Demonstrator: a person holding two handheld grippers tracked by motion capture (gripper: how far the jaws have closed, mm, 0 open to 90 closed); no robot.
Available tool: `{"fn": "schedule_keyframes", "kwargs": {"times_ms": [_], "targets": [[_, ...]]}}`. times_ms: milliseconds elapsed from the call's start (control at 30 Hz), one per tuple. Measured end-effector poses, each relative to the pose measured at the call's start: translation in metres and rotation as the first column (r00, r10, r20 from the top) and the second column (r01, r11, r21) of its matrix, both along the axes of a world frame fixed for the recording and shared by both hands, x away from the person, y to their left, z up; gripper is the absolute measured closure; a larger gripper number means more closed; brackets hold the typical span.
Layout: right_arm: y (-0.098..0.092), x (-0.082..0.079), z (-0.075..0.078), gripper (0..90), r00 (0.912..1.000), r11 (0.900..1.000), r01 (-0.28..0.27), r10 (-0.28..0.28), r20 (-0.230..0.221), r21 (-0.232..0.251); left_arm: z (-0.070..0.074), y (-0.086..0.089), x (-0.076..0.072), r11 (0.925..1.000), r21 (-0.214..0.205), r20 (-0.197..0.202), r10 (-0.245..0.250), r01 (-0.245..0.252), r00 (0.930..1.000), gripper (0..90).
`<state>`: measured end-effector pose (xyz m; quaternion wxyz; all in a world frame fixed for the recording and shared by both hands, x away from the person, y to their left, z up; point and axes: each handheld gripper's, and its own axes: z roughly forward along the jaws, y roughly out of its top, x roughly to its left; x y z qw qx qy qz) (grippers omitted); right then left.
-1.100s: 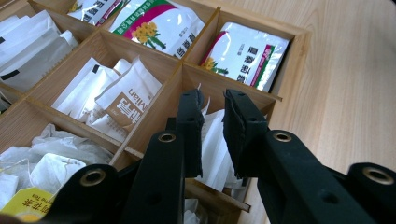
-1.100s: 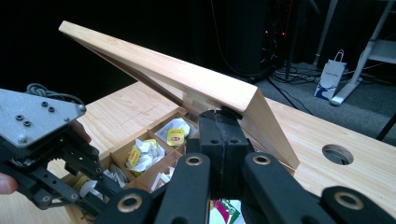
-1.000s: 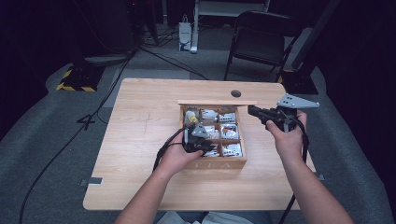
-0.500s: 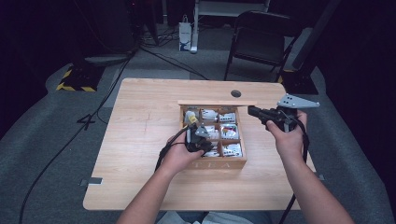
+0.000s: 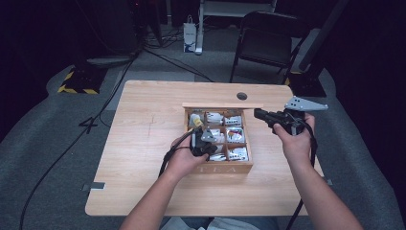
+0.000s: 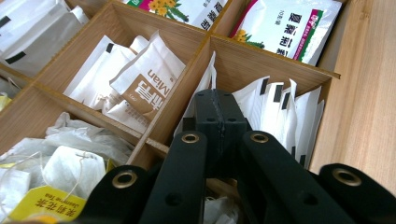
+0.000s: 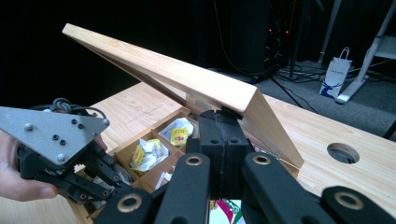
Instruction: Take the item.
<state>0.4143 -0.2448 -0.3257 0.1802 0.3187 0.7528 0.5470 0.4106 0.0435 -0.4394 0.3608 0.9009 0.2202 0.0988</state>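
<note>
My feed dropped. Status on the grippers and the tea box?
Left gripper shut, down in the tea box among sachets. Right gripper shut, beside the box. Lid up. Nothing in the way.

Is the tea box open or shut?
Open. The tea box has its lid raised, and its compartments show tea bags.

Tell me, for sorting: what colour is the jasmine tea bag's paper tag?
Yellow paper tag, clearest in the left gripper view.

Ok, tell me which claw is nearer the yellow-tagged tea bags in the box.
Left. The left claw sits over the tea box's compartments, right beside the yellow-tagged tea bags. The right claw hangs off the box's right edge, across the box from them.
</note>
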Motion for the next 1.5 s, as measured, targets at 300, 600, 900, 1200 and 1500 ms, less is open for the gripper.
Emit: {"fn": "schedule_keyframes", "kwargs": {"times_ms": [300, 600, 900, 1200, 1500], "targets": [[0.000, 0.000, 0.000, 89.9, 1.0000, 1.0000, -0.003, 0.003, -0.002, -0.001, 0.012, 0.007, -0.004, 0.9965, -0.083, 0.005, -0.016, 0.016, 0.9999, 90.0], [0.000, 0.000, 0.001, 89.9, 1.0000, 1.0000, -0.005, 0.005, -0.003, -0.007, 0.027, 0.011, -0.011, 0.9897, -0.138, 0.052, -0.033, 0.040, 0.9981, 90.0], [0.000, 0.001, 0.001, 89.9, 1.0000, 1.0000, -0.002, 0.002, -0.005, -0.007, 0.041, 0.022, -0.014, 0.9778, -0.204, 0.061, -0.033, 0.045, 0.9976, 90.0], [0.000, 0.001, 0.002, 89.9, 1.0000, 0.9999, -0.001, 0.001, -0.007, -0.013, 0.058, 0.039, -0.021, 0.9630, -0.264, 0.082, -0.034, 0.055, 0.9961, 90.0], [0.000, 0.000, 0.002, 89.9, 1.0000, 0.9999, -0.001, 0.001, -0.007, -0.017, 0.068, 0.058, -0.030, 0.9604, -0.275, 0.112, -0.015, 0.045, 0.9936, 90.0]]}}
